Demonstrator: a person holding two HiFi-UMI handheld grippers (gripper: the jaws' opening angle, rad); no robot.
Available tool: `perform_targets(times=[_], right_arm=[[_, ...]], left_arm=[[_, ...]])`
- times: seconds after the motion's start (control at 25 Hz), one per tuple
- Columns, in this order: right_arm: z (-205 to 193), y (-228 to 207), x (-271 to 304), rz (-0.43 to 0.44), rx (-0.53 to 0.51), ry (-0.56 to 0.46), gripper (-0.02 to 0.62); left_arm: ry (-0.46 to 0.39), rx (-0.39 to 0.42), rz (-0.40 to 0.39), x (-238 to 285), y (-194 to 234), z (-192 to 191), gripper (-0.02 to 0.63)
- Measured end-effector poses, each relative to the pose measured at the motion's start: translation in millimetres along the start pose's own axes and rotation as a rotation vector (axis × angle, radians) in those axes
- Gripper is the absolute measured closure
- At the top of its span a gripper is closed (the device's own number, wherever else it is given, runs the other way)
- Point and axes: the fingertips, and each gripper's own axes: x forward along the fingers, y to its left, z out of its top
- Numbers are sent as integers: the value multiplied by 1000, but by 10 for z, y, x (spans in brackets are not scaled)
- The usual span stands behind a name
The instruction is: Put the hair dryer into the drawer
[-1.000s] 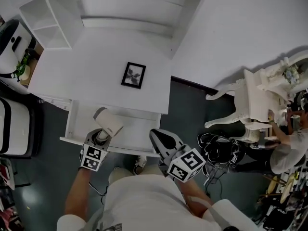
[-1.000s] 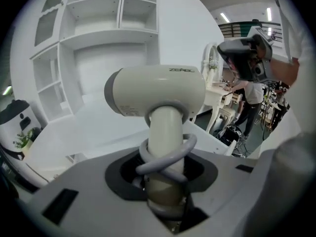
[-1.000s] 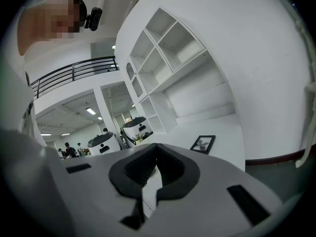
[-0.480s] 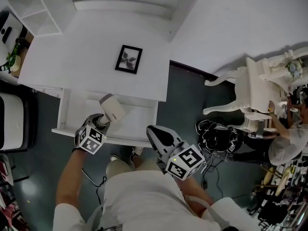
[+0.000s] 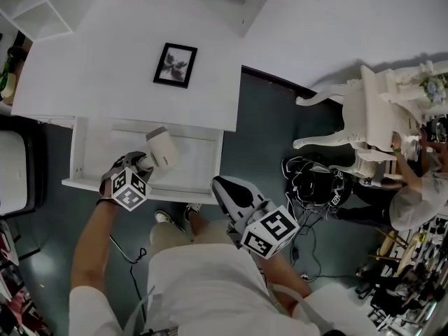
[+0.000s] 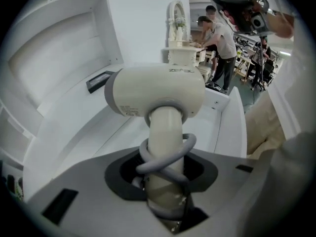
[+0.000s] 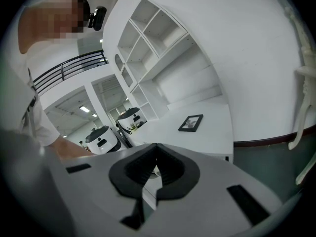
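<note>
A cream hair dryer (image 5: 162,149) with its grey cord wound round the handle (image 6: 165,147) hangs over the inside of the open white drawer (image 5: 78,161). My left gripper (image 5: 143,166) is shut on that handle from the drawer's front edge, pointing steeply down. In the left gripper view the dryer's head (image 6: 155,95) fills the middle, with the drawer floor behind it. Whether the dryer touches the drawer floor I cannot tell. My right gripper (image 5: 225,191) hovers to the right of the drawer's front, shut and with nothing in it (image 7: 154,162).
The drawer belongs to a white desk (image 5: 105,82) bearing a black picture frame (image 5: 175,64). White shelves stand at the far left. A white chair (image 5: 364,124) and black cables (image 5: 315,187) are on the dark floor to the right. A person (image 5: 413,201) stands beyond.
My left gripper has sunk and tilted down, carrying the hair dryer lower over the drawer. The right gripper has dropped a little. The head view has shifted toward the desk.
</note>
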Motion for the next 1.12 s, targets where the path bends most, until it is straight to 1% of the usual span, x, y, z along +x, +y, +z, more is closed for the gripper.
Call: perform_targets(times=[0.24,0.36,0.48,0.68,1.12], right_arm=[[-154,-171,-96,-14,28,26,588],[-214,-236,-109,-16,35,32,588],[-255,-265,-120,-17,40,31,588],[-275,-305,-136,-20,46,34,588],[-273,-282,-116,-13,64,28,588]], left_arm=[[95,142,-15,241,-49,-161,439],[130,159,-27,336,-37,-272,439],[154,168,-23,387,-14,-362,439],[152,168,-29,418,-40,-359,439],[176,269,-51,472,1,-304,439]])
